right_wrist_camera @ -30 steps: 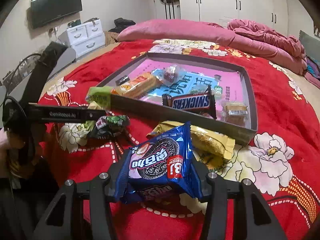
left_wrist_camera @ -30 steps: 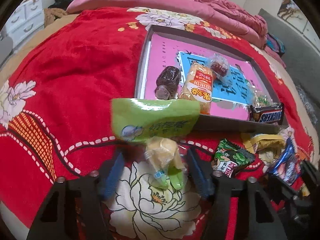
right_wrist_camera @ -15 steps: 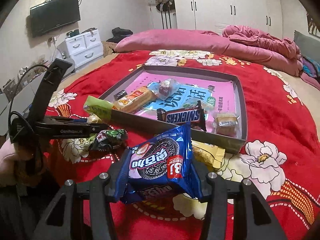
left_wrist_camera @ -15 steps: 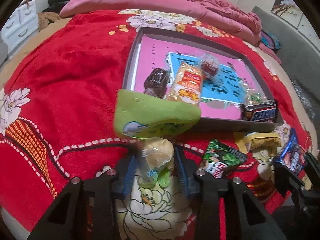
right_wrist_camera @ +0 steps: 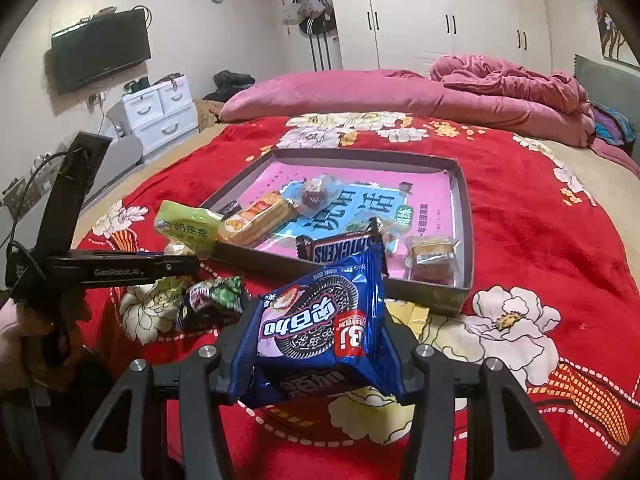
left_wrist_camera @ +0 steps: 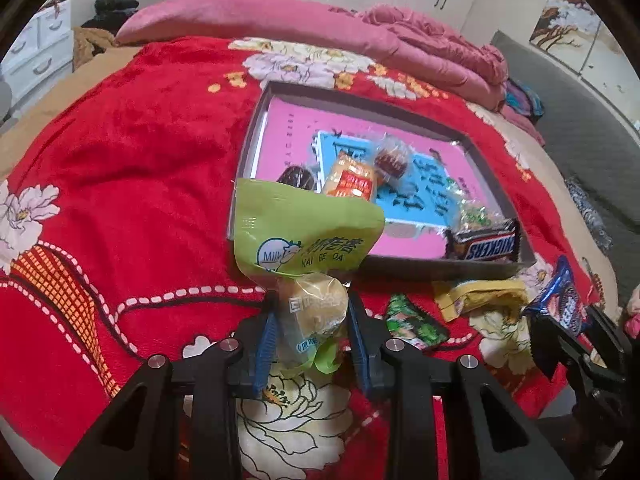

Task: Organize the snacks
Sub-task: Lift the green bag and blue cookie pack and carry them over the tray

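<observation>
My left gripper is clamped on a green milk snack bag, its blue pads pressing the pale lump at the bag's lower end while the green top stands up ahead of the fingers. My right gripper is closed on a blue cookie pack, held upright between both pads above the red blanket on the bed.

Just ahead of my left gripper and slightly to its right, a small green candy packet lies on the blanket, and beyond it, further right, a crumpled yellow wrapper. From my right gripper the same green packet sits ahead and to the left.

Past these lies a shallow grey tray with a pink and blue lining. A chocolate bar leans at its near wall, straight ahead of my right gripper, with a clear-wrapped cake to the right of it. Deeper in the tray lie an orange biscuit pack, a dark round sweet and a red sweet in clear wrap.

Farthest off, a pink quilt lies across the head of the bed.
</observation>
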`<state>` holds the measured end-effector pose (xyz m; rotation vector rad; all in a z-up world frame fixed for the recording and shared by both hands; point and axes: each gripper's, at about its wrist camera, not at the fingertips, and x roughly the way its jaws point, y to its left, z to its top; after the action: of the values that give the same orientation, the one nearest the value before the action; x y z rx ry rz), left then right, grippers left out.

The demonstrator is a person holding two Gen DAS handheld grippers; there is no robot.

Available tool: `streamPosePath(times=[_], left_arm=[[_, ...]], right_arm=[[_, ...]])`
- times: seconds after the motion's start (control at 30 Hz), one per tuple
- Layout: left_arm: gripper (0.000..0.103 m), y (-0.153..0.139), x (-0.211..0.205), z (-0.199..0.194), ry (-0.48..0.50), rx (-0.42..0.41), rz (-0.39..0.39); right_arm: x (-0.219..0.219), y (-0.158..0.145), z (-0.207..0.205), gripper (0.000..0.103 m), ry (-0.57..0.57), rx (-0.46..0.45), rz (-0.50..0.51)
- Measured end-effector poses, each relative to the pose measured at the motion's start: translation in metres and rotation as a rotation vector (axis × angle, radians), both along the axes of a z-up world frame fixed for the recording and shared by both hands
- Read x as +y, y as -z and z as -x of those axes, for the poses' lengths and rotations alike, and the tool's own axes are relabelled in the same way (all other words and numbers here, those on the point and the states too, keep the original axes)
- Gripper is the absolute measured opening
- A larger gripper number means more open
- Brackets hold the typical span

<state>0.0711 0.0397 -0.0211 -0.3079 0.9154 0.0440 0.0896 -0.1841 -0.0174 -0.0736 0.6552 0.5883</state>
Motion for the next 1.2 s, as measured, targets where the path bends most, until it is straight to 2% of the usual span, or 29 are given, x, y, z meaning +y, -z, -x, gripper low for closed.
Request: streamPosePath(times=[0.3, 0.6, 1.2], left_arm=[[0.034, -0.013, -0.005, 0.004, 0.017, -0.06, 0.008], [0.034, -0.017, -0.007, -0.001, 0.01, -0.076, 0.035], [0.034, -0.017, -0.021, -0.023, 0.029, -0.094, 0.071]], right_arm=[[-0.009, -0.012, -0.001, 0.053, 0.021, -0.038, -0.042], [-0.021, -0.016, -0.014, 0.053, 0.08, -0.04, -0.074], [-0.021, -0.008, -0.038, 0.053, 0.114, 0.023, -0.101]])
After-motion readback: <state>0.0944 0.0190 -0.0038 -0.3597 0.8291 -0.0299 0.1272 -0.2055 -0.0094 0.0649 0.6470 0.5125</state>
